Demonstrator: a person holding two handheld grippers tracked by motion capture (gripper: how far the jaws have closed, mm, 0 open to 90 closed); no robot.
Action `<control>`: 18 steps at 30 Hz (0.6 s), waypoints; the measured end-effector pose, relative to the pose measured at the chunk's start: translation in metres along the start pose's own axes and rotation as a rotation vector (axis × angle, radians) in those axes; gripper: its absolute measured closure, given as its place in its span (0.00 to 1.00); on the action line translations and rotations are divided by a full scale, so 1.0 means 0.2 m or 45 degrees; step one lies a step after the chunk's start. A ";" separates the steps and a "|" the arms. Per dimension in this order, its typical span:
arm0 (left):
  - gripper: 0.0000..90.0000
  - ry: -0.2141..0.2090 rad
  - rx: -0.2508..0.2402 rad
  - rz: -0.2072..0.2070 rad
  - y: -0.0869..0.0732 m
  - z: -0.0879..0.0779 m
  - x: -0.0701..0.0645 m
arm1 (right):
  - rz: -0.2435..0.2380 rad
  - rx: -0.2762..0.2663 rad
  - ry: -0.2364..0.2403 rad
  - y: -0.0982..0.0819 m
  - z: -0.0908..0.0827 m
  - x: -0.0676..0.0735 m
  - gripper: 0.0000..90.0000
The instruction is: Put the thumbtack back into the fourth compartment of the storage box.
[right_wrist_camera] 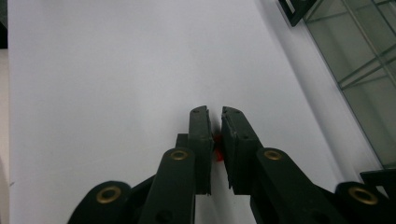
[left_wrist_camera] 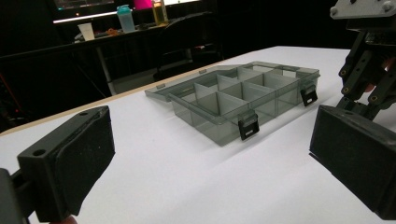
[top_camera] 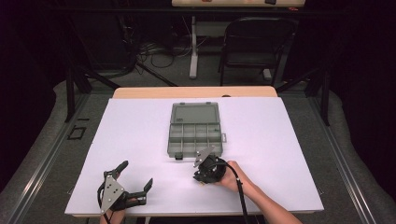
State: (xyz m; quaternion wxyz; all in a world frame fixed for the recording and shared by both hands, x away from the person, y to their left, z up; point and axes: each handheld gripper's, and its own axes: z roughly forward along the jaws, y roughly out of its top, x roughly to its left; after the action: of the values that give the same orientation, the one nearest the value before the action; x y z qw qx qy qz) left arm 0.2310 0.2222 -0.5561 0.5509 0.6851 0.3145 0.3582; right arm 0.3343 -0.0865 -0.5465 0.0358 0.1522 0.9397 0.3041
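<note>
Left gripper [top_camera: 135, 179] is held spread and idle at 7 o'clock on the table [top_camera: 140, 121]. Right gripper [right_wrist_camera: 215, 140] is pinched on a small red piece [right_wrist_camera: 216, 145] at 6 o'clock, just below the open organizer box [top_camera: 195, 135]. Pick step is judged done; a lift and drop into a compartment is called for.

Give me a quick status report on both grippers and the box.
Left gripper open, idle. Right gripper shut on small red piece. Compartment box open, looks empty. Nothing between.

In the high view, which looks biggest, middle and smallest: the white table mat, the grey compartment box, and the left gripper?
1. White table mat, by far the largest.
2. Grey compartment box with its lid open.
3. Left gripper, smallest, though it sits nearer the camera.
</note>
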 end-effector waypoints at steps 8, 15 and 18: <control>0.00 -0.001 0.004 0.000 0.00 0.00 0.00 | 0.015 -0.008 -0.018 0.00 -0.01 0.00 0.92; 0.00 -0.001 0.003 -0.003 0.00 0.00 0.00 | 0.028 -0.053 -0.048 0.00 -0.07 -0.02 0.92; 0.00 0.000 0.005 -0.001 0.00 0.00 0.00 | 0.044 -0.055 -0.062 0.00 -0.08 -0.03 0.92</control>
State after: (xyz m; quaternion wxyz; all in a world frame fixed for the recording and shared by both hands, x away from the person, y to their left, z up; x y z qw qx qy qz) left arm 0.2309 0.2220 -0.5562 0.5496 0.6861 0.3154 0.3575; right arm 0.3368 -0.0975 -0.5333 0.0568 0.1751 0.9289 0.3213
